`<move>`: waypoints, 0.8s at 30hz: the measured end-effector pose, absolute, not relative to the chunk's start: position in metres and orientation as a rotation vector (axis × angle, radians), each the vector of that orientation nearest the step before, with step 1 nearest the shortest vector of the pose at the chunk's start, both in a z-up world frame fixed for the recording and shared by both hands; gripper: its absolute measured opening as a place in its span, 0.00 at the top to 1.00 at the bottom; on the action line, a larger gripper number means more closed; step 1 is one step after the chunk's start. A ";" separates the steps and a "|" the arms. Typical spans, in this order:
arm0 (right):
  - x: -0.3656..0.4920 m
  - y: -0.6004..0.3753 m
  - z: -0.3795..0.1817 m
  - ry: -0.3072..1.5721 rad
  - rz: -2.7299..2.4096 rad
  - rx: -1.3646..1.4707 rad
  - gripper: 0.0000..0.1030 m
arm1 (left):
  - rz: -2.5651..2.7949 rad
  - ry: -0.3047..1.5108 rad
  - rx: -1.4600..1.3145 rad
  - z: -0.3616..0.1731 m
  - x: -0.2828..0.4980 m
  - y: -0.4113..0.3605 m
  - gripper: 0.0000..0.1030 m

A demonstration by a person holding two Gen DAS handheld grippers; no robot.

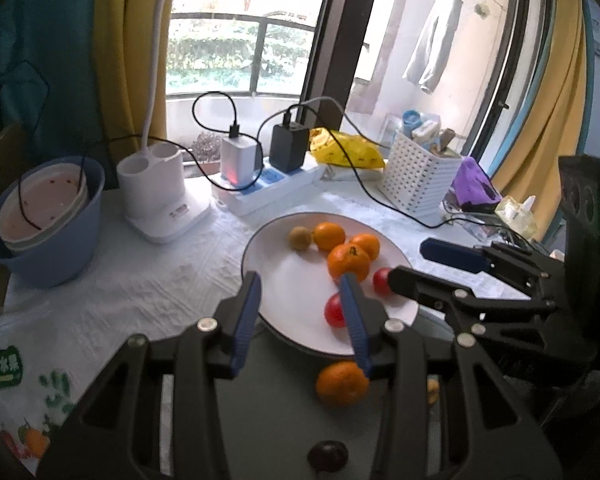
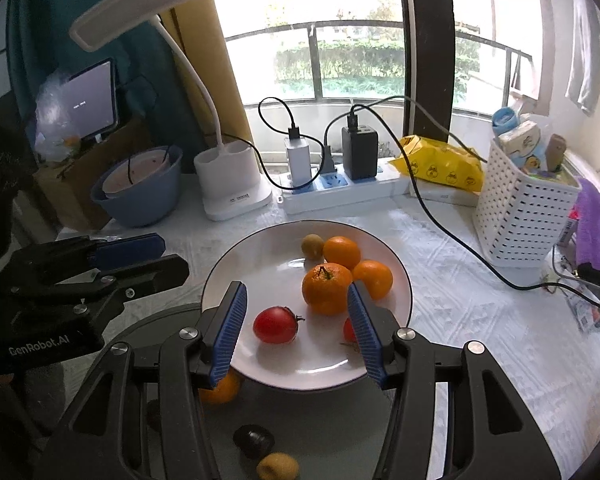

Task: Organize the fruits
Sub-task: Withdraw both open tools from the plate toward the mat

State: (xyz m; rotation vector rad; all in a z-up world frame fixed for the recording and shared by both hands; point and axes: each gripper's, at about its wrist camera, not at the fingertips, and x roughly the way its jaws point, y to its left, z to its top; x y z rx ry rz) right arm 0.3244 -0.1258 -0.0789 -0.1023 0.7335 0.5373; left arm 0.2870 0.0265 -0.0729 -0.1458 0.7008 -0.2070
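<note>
A white plate [image 2: 220,280] carries three oranges [image 2: 327,288], a kiwi [image 2: 313,246] and two tomatoes [image 2: 276,325]; one tomato [image 2: 350,330] is half hidden behind a finger. My right gripper [image 2: 296,287] hovers over the plate's near half, open, with nothing pressed between its blue pads. My left gripper [image 1: 300,280] is open above the plate's [image 1: 268,240] near left rim, holding nothing. It shows at the left of the right wrist view, left gripper [image 2: 172,257]. On the grey tray [image 1: 280,400] below lie another orange [image 1: 341,384], a dark fruit [image 1: 328,455] and a second kiwi [image 2: 278,466].
Behind the plate stand a white lamp base [image 2: 232,184], a power strip [image 2: 340,188] with chargers and a black cable [image 2: 452,232] crossing the cloth. A blue bowl [image 1: 44,216] sits far left, a yellow bag [image 2: 440,164] and white basket [image 2: 520,204] right. A printed bag [image 1: 12,380] lies near left.
</note>
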 end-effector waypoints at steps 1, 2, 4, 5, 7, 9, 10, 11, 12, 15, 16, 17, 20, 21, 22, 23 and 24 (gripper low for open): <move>0.321 -0.126 -0.077 0.729 0.537 -0.102 0.47 | -0.207 0.698 -0.145 -0.071 0.284 0.027 0.59; 0.318 -0.127 -0.075 0.725 0.536 -0.103 0.47 | -0.206 0.694 -0.144 -0.070 0.281 0.026 0.59; 0.312 -0.129 -0.072 0.716 0.535 -0.102 0.47 | -0.205 0.687 -0.139 -0.067 0.274 0.025 0.59; 0.309 -0.131 -0.071 0.712 0.534 -0.101 0.47 | -0.205 0.685 -0.137 -0.066 0.272 0.025 0.59; 0.303 -0.134 -0.068 0.705 0.529 -0.100 0.47 | -0.203 0.679 -0.134 -0.063 0.266 0.023 0.59; 0.298 -0.137 -0.067 0.701 0.525 -0.097 0.47 | -0.201 0.676 -0.132 -0.062 0.260 0.023 0.59; 0.294 -0.139 -0.066 0.698 0.522 -0.096 0.47 | -0.200 0.675 -0.130 -0.061 0.257 0.022 0.59; 0.292 -0.141 -0.066 0.697 0.521 -0.096 0.47 | -0.199 0.674 -0.128 -0.061 0.255 0.022 0.59; 0.289 -0.142 -0.066 0.696 0.518 -0.095 0.47 | -0.198 0.674 -0.124 -0.061 0.252 0.021 0.59; 0.282 -0.149 -0.066 0.695 0.511 -0.089 0.47 | -0.194 0.679 -0.115 -0.063 0.244 0.019 0.59; 0.280 -0.151 -0.066 0.696 0.508 -0.087 0.47 | -0.192 0.682 -0.115 -0.064 0.243 0.019 0.59; 0.278 -0.153 -0.068 0.697 0.503 -0.087 0.47 | -0.191 0.684 -0.115 -0.064 0.241 0.018 0.59; 0.272 -0.159 -0.072 0.707 0.493 -0.089 0.47 | -0.185 0.691 -0.113 -0.066 0.235 0.016 0.59; 0.269 -0.162 -0.074 0.709 0.492 -0.087 0.47 | -0.183 0.693 -0.113 -0.067 0.234 0.016 0.59; 0.268 -0.163 -0.074 0.711 0.492 -0.085 0.47 | -0.181 0.696 -0.113 -0.068 0.232 0.015 0.59; 0.266 -0.166 -0.076 0.713 0.490 -0.082 0.47 | -0.179 0.699 -0.112 -0.070 0.230 0.015 0.59; 0.264 -0.168 -0.077 0.716 0.488 -0.081 0.47 | -0.175 0.703 -0.110 -0.071 0.228 0.014 0.59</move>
